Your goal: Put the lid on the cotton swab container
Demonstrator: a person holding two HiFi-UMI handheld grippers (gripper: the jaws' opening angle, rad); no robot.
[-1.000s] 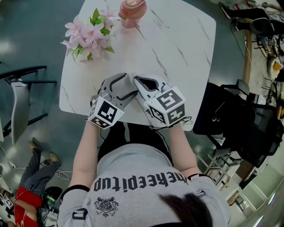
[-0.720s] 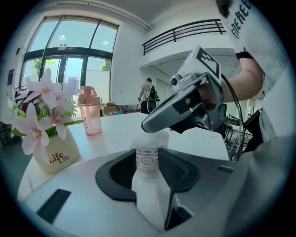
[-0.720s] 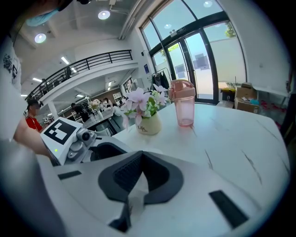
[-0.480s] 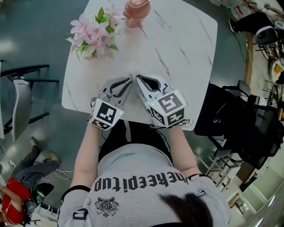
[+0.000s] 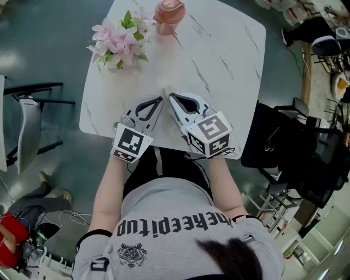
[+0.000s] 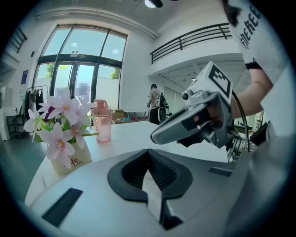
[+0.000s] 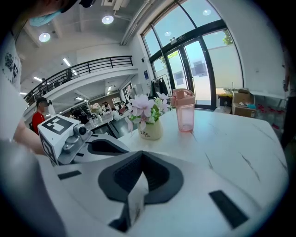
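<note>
Bright glassy atrium, white marble table (image 5: 229, 54). Pink lidded container (image 5: 168, 12) stands at the far edge by the flowers (image 5: 121, 39), contents too blurry to tell. Left gripper (image 5: 161, 99) has just closed, empty; right gripper (image 5: 171, 97) is pressed together too.

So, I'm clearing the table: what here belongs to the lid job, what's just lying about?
Job: pink container, possibly the swab one, lid apparently on; left gripper, jaws just closed, empty; right gripper, shut, empty.
Lying about: flower vase; chair beside the table.
</note>
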